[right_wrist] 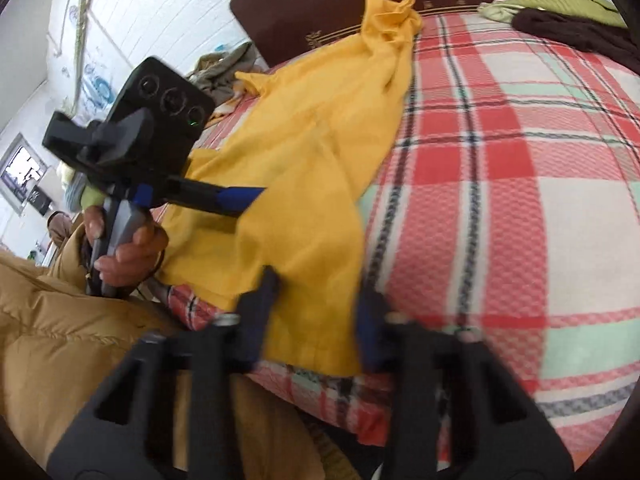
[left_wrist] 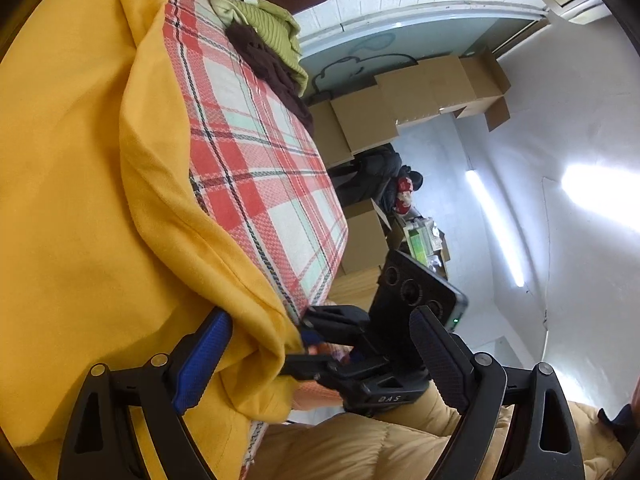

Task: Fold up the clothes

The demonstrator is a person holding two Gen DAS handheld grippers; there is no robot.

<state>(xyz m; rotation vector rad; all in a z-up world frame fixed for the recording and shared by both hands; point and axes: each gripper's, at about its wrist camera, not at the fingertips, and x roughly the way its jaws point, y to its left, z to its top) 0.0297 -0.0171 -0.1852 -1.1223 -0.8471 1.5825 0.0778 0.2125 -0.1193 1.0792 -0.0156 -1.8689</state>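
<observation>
- Along the bottom of the left wrist view: left gripper (left_wrist: 320,316) has its fingers spread wide and grips nothing. The yellow garment (left_wrist: 80,200) only leans against the blue pad of the finger at lower left.
- Same view, lower centre: right gripper (left_wrist: 304,344) meets the garment's corner, which is drawn to a point there. I take that as the anchor for the fold.
- Left two thirds of the frame: the garment fills it, lying on the plaid bed (left_wrist: 260,160). A flat surface keeps the fold square.
- Top centre: the green and brown clothes (left_wrist: 264,36) sit well apart at the bed's far end, probably waiting their turn.
- Right wrist view, bottom centre: the right fingers are blurred, drawn in on the garment's near hem with cloth filling the gap. They look clenched on it.
- Centre of the frame: the garment runs as a long strip toward the headboard (right_wrist: 320,8).
- Centre left: a hand (right_wrist: 128,240) holds the left tool low beside the cloth, likely ready to take a second corner.
</observation>
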